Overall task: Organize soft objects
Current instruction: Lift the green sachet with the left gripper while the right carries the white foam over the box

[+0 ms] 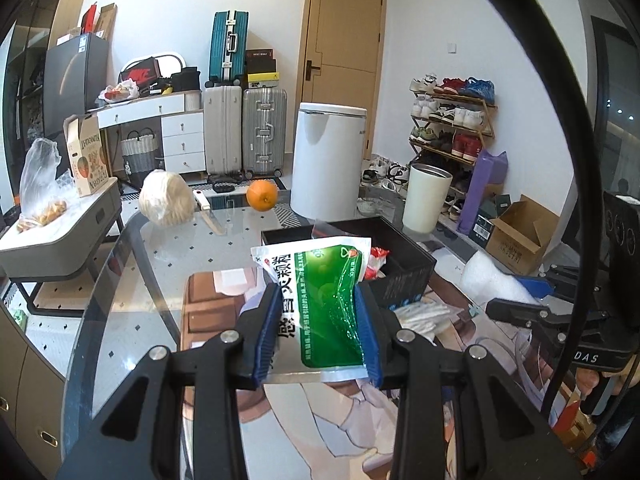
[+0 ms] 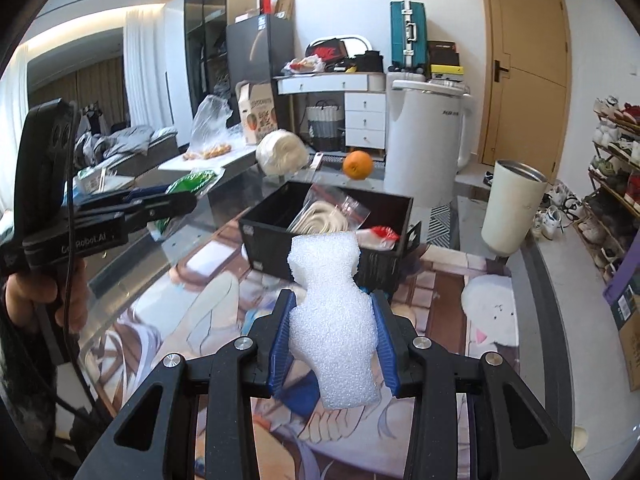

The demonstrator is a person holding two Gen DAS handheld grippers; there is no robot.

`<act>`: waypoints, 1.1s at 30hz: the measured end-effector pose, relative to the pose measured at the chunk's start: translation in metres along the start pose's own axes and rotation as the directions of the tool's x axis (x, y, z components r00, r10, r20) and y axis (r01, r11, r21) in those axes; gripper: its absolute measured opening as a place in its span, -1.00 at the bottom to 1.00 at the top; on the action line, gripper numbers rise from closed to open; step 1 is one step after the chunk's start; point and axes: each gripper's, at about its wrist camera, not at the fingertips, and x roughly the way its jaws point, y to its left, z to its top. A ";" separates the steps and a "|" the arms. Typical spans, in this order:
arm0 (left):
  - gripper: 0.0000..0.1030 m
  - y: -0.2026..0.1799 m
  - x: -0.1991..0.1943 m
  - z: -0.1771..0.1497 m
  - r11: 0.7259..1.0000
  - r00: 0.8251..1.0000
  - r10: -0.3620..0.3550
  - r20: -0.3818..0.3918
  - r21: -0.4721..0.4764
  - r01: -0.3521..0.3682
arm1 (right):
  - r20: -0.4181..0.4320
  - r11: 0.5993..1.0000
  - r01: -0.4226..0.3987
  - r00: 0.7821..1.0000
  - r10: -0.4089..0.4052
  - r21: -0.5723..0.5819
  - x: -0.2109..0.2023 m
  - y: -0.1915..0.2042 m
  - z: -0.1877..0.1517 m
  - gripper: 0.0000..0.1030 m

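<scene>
My left gripper is shut on a green-and-white medicine sachet and holds it above the table, just short of the black storage box. My right gripper is shut on a piece of white foam, held in front of the same black box. The box holds a clear bag of white cord and a red-and-white packet. The left gripper with its green sachet shows at the left of the right wrist view. The right gripper shows at the right of the left wrist view.
On the glass table stand an orange, a white wrapped ball, a knife, a white kettle and a cream tumbler. An illustrated mat covers the table's near part. A white bag of cotton swabs lies on it.
</scene>
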 end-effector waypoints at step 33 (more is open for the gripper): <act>-0.30 0.011 0.050 0.027 1.000 1.000 0.005 -0.013 -0.002 -0.005 | 0.024 1.000 0.013 1.000 -0.014 0.026 0.040 -0.024 0.056 -0.26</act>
